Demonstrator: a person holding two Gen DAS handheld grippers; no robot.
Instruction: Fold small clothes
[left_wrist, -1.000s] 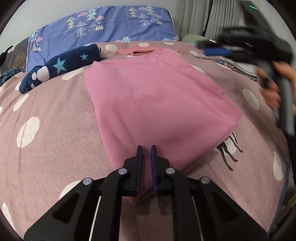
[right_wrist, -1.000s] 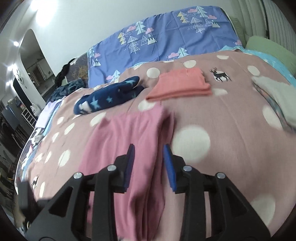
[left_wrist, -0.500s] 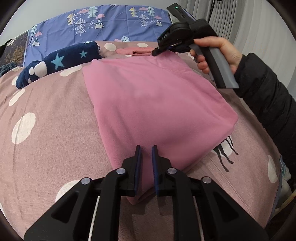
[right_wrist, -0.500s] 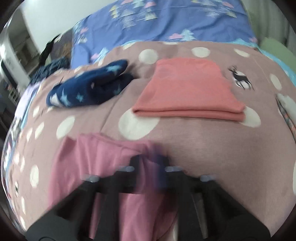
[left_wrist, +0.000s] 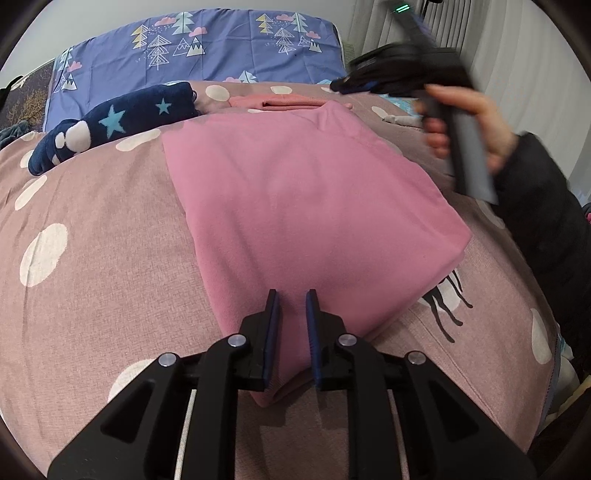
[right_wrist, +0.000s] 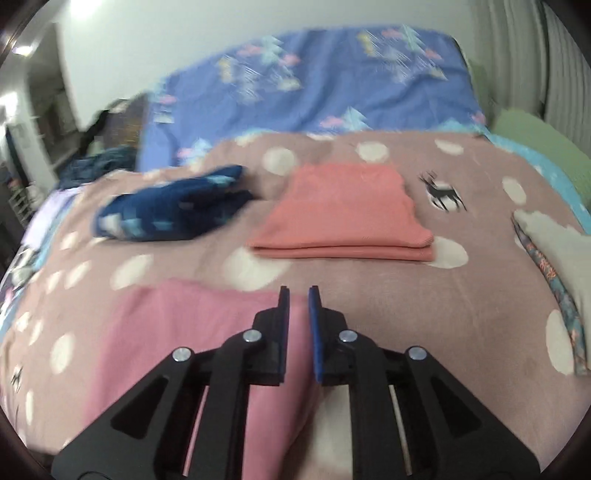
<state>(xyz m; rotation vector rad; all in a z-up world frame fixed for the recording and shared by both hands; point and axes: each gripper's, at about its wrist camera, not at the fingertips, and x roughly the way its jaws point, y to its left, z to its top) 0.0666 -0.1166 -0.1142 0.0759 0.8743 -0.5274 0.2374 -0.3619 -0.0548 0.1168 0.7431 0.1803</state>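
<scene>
**Pink garment being folded on a spotted bed**

The left gripper (left_wrist: 291, 325) is pinching the near corner of the soft pink garment (left_wrist: 306, 206), seemingly anchoring it mid-bed (left_wrist: 92, 258). The right gripper (right_wrist: 298, 325), fingers nearly together, is hovering over its far corner; grip unclear. A folded coral cloth (right_wrist: 343, 218) is lying beyond.

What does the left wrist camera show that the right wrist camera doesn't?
Only the left wrist view shows the person's hand holding the right tongs, blurred, above the far edge of the pink garment. Only the right wrist view shows the deer print beside the folded coral cloth, plus a grey cloth at right. Both show the pink garment, the navy star cloth and the dotted bedspread.
</scene>
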